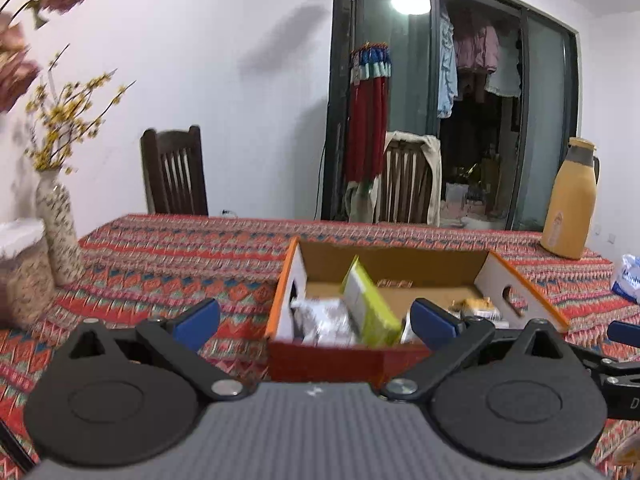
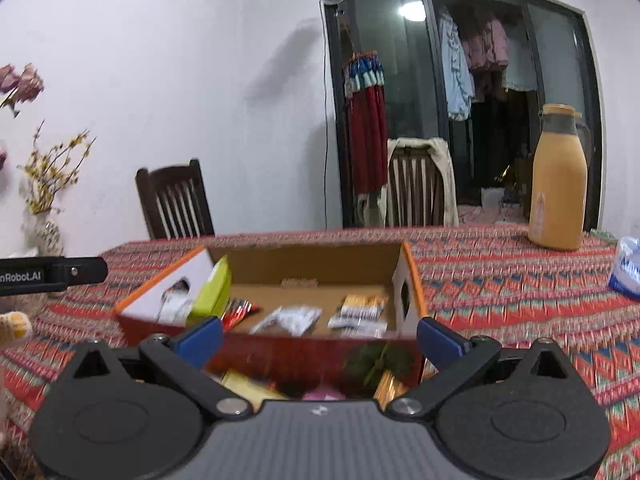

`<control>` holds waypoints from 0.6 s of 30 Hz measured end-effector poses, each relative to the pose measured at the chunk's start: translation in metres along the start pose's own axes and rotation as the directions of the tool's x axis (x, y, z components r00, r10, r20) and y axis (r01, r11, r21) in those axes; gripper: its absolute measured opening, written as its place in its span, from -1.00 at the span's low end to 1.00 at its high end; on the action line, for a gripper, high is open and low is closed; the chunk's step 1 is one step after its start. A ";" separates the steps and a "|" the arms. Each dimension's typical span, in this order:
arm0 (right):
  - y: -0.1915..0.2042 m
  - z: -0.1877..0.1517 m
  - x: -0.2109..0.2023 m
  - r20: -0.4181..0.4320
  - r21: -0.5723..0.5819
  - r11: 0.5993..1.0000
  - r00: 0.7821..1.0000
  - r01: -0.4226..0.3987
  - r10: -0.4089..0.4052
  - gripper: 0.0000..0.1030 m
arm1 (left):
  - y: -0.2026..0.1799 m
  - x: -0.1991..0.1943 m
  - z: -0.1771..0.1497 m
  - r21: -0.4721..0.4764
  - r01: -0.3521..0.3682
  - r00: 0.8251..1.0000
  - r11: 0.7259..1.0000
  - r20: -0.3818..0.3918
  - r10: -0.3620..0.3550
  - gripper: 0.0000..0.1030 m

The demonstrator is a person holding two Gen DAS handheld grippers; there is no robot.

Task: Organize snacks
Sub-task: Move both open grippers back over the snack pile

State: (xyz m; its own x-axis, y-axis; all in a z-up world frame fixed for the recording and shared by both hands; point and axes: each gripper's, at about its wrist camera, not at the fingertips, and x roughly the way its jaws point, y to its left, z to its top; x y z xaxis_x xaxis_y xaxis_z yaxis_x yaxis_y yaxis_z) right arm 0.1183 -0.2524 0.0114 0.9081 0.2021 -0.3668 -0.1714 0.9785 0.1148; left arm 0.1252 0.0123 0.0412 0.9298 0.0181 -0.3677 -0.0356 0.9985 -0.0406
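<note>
An open cardboard box (image 1: 288,276) with orange rims stands on the patterned tablecloth; in the right wrist view the same box (image 2: 412,276) sits just ahead. Inside it lean a lime-green packet (image 1: 372,304) (image 2: 214,292), a silvery packet (image 1: 324,316), a red wrapper (image 2: 238,312), a white packet (image 2: 290,318) and a yellow-black packet (image 2: 360,310). Loose snacks (image 2: 248,386) lie in front of the box, under my right gripper (image 2: 320,334). My left gripper (image 1: 316,320) hovers before the box. Both stand open with nothing between the blue pads.
A tan thermos jug (image 1: 568,204) (image 2: 558,184) stands at the far right, a blue-white tissue pack (image 2: 626,272) beside it. A vase with yellow sprigs (image 1: 56,224) and a jar (image 1: 22,272) occupy the left. Two wooden chairs (image 1: 174,172) stand behind the table.
</note>
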 end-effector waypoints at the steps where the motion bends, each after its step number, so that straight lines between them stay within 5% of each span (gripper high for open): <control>1: 0.003 -0.005 -0.003 -0.012 -0.004 1.000 1.000 -0.004 0.004 1.00 | 0.004 -0.002 -0.004 -0.002 -0.001 1.000 1.000 -0.006 0.001 1.00; 18: 0.042 -0.056 -0.025 -0.160 0.023 0.999 0.987 -0.023 0.027 1.00 | 0.040 -0.008 -0.078 0.000 -0.015 0.996 1.000 -0.094 0.015 1.00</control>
State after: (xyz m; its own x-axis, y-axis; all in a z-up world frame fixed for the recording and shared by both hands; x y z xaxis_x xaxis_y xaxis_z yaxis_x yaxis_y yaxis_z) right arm 0.0671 -0.2138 -0.0261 0.8303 0.2322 -0.5066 -0.1840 0.9723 0.1441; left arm 0.0881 0.0481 -0.0297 0.8908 0.0283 -0.4536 -0.0498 0.9981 -0.0354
